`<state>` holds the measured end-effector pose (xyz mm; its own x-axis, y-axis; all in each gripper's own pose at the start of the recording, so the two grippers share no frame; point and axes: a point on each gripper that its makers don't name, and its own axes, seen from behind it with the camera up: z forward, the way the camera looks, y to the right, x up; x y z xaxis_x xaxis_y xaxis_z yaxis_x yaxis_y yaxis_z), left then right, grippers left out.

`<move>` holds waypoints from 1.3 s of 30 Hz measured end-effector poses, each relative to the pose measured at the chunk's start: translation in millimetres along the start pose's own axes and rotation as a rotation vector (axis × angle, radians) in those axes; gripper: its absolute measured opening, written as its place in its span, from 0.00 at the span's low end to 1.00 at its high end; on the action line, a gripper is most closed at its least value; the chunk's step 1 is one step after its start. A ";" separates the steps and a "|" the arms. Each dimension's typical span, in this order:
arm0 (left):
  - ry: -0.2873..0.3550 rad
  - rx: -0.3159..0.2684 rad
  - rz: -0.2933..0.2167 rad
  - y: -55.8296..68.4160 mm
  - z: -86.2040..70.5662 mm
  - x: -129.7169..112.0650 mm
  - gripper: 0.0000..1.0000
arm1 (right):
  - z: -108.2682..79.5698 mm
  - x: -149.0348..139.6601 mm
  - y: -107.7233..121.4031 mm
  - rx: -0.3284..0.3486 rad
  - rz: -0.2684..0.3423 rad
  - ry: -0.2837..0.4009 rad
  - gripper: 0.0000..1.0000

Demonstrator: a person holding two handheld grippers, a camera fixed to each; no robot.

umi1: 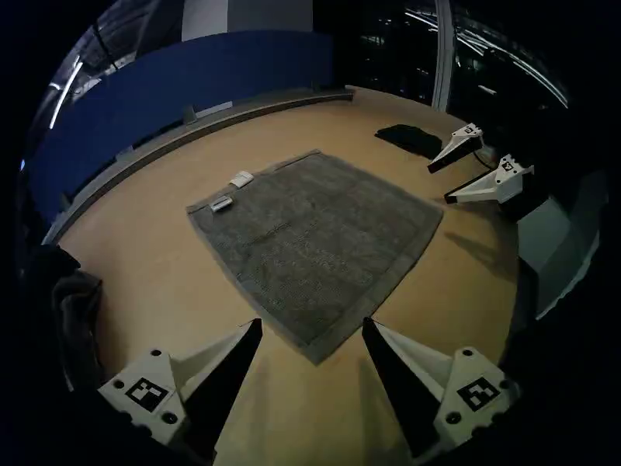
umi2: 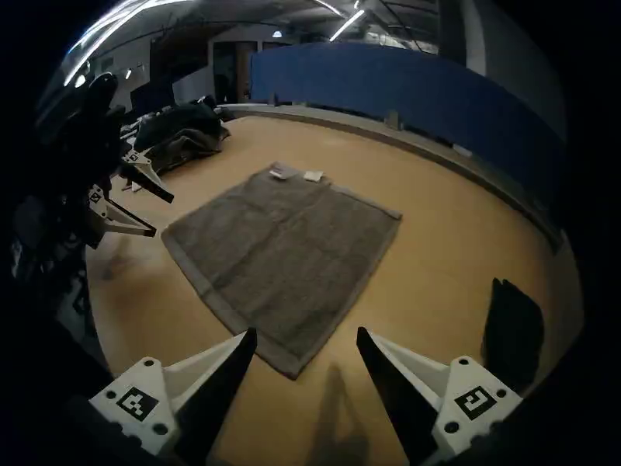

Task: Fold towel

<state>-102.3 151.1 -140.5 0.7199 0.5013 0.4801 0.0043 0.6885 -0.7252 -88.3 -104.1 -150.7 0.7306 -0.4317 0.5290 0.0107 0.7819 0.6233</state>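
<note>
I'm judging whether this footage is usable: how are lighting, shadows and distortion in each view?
Left gripper view: dim, the towel readable; fisheye bows the table edge; the right gripper casts a soft shadow. Right gripper view: equally dim; ceiling lights glare; a faint shadow lies below the towel's near corner.

A grey towel (umi1: 318,241) with a hemmed border is spread flat and unfolded on the wooden table (umi1: 155,279), one corner turned toward the camera in each view.
</note>
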 end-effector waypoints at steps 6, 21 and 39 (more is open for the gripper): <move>-0.031 -0.017 0.000 4.0 3.4 -10.4 0.94 | 5.6 -9.8 -4.2 0.003 0.001 -0.017 0.91; -0.077 -0.002 0.004 3.5 7.4 -22.9 0.72 | 7.9 -30.0 -13.3 0.029 0.008 -0.085 0.53; -0.134 0.001 0.003 5.5 13.7 -37.1 0.44 | 10.2 -42.9 -16.2 0.029 -0.003 -0.125 0.32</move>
<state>-138.6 143.5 -155.6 0.6203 0.5687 0.5402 0.0016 0.6878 -0.7259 -126.8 -102.8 -177.6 0.6402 -0.4881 0.5932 -0.0082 0.7678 0.6406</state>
